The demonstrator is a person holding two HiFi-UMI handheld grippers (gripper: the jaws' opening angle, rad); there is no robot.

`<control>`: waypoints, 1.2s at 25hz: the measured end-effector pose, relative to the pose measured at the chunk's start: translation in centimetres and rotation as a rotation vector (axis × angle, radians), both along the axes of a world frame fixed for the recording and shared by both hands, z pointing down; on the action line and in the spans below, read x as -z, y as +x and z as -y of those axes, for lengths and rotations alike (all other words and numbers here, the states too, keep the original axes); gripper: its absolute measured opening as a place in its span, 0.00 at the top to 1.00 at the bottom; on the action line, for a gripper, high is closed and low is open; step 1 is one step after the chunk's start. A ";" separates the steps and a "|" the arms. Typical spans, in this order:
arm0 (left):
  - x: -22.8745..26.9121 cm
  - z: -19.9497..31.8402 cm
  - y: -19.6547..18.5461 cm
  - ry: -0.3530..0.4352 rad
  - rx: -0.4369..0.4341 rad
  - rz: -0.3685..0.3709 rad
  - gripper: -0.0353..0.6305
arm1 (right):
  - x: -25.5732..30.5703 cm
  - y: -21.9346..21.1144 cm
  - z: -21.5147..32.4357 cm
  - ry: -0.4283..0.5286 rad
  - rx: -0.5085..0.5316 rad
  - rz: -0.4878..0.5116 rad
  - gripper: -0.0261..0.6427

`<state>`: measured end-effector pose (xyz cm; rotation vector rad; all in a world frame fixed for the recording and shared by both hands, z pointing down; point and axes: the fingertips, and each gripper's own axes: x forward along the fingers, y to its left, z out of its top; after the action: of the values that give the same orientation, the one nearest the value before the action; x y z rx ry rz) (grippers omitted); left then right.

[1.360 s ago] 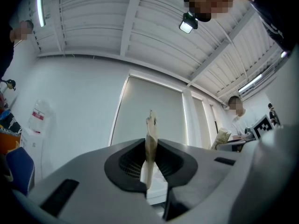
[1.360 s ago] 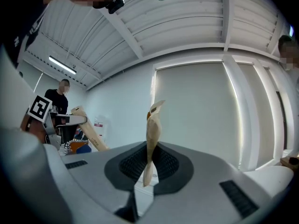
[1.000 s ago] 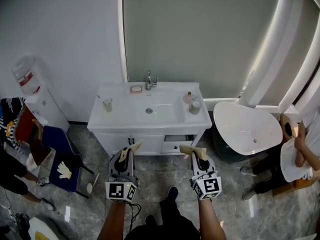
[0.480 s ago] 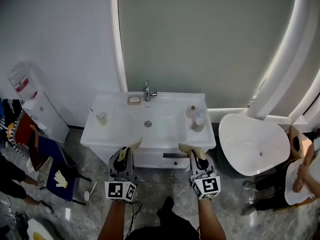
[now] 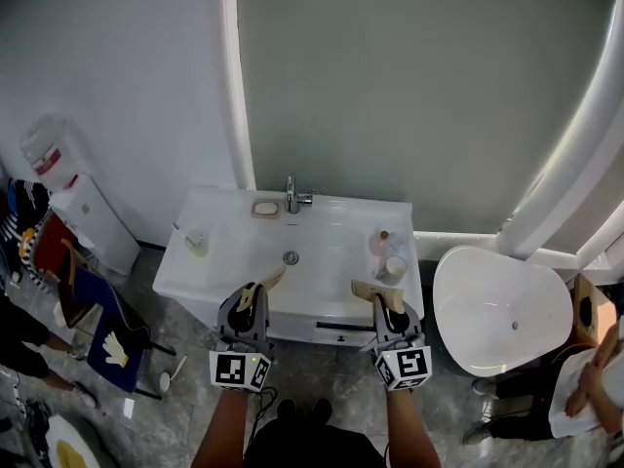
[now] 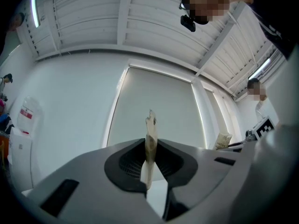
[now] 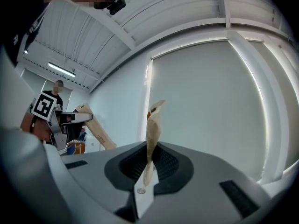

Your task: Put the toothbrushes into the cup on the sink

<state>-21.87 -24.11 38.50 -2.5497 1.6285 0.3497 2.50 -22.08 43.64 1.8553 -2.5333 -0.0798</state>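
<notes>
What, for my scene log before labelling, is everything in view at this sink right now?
Sink cabinet: one, white, centre, against the wall.
Tap: one, chrome, back rim of the sink.
Soap dish: one, pale, left of the tap.
Pale cup: one, sink's left corner.
Bottle: one, pale, sink's right edge.
White cup: one, just in front of the bottle.
Water dispenser: one, white, far left.
Chair: one, blue, floor at left.
Glove: one, white, on the chair.
Oval tub: one, white, right of the sink.
Bystanders: two, partly seen at the side edges.
Toothbrushes: too small to make out.
Left gripper, right gripper: grey, tan jaws, both shut, empty.
</notes>
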 end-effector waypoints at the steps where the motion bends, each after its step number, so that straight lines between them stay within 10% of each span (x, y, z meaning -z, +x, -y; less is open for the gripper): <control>1: 0.0 0.4 0.1 -0.004 0.001 -0.003 0.85 | -0.1 0.1 0.4 -0.003 0.000 0.003 0.89; 18: -2.1 5.7 4.2 -0.048 -0.125 -0.007 0.85 | -0.3 3.0 4.0 0.001 -0.091 -0.008 0.89; 30: -3.1 6.6 20.1 -0.050 -0.143 0.011 0.85 | -1.7 16.8 5.3 -0.020 -0.060 -0.046 0.89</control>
<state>-1.81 -30.71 41.55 -2.7074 1.4730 0.3092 19.26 -27.39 45.32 1.8978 -2.4381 -0.0954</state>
